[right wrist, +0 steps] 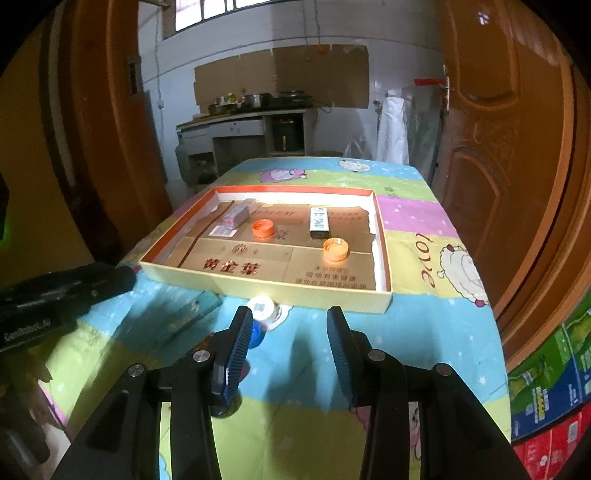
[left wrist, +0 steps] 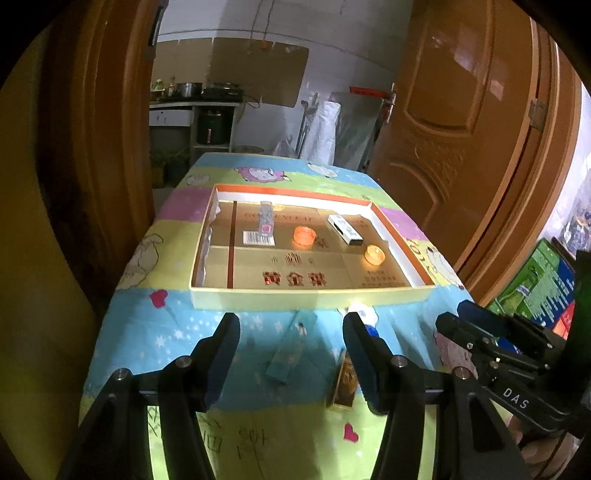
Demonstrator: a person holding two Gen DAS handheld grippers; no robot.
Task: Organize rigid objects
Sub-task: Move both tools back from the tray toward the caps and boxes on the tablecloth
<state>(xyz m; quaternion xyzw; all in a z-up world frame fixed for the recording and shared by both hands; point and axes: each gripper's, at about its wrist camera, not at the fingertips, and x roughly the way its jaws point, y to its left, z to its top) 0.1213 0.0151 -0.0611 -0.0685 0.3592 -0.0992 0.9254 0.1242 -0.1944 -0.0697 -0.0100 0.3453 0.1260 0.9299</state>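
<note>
Inside the shallow cardboard tray (right wrist: pixel 258 291), two orange caps (right wrist: pixel 263 228), a white box (right wrist: pixel 319 223) and a patterned box (right wrist: pixel 238 216) lie sorted; a teal box (left wrist: pixel 288 354) and white cap (right wrist: pixel 261 308) wait outside on the table (right wrist: pixel 424 325). Left tongs (left wrist: pixel 291 325) and right tongs (right wrist: pixel 290 321) hover spread, empty.

White walls, a high window (right wrist: pixel 218 11), brown wooden doors (left wrist: pixel 461 110) and a kitchen counter (right wrist: pixel 240 118) behind

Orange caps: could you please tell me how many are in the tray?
2. One orange cap lies near the middle of the tray; the other lies toward its right side, nearer the front. None seems hidden.
</note>
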